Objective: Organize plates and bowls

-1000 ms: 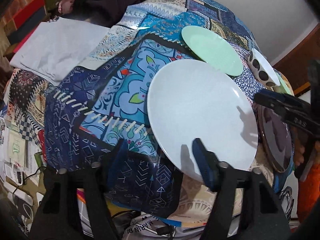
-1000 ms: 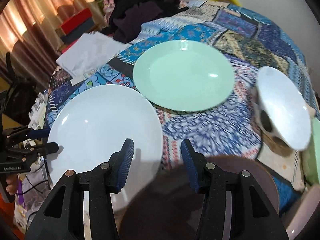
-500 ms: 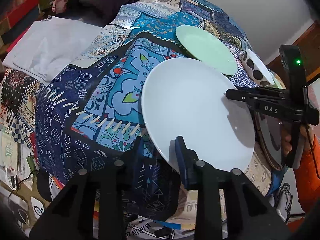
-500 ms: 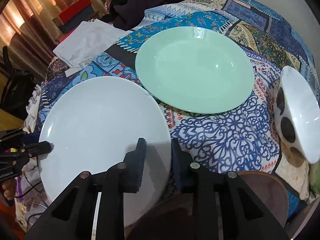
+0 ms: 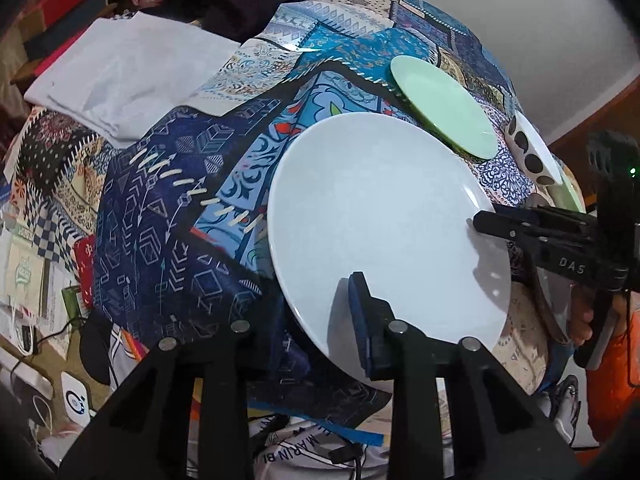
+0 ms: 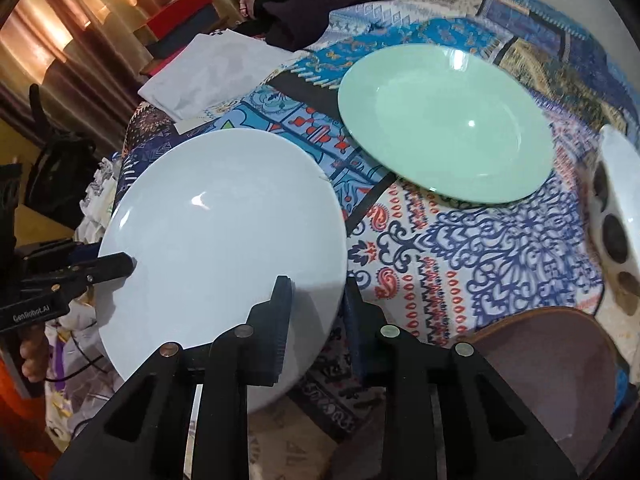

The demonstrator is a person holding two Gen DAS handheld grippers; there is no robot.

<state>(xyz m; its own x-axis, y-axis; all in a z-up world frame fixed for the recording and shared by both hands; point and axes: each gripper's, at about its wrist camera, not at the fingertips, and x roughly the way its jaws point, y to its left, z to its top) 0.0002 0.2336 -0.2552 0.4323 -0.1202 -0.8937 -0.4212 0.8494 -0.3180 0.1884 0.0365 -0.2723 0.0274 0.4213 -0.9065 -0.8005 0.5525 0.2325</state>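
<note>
The left wrist camera sits low at one edge of the bright patchwork-covered table (image 5: 168,216) and looks across it, very close to the big round white plate (image 5: 384,216). The right wrist camera looks from the other side of that plate (image 6: 224,236). Both views share it, the round pale green plate (image 5: 444,104) (image 6: 444,120) and the patchwork cloth (image 6: 480,248).

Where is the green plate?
The green plate lies flat on the patchwork cloth, past the white plate that both grippers hold, with the spotted bowl to its right.
</note>
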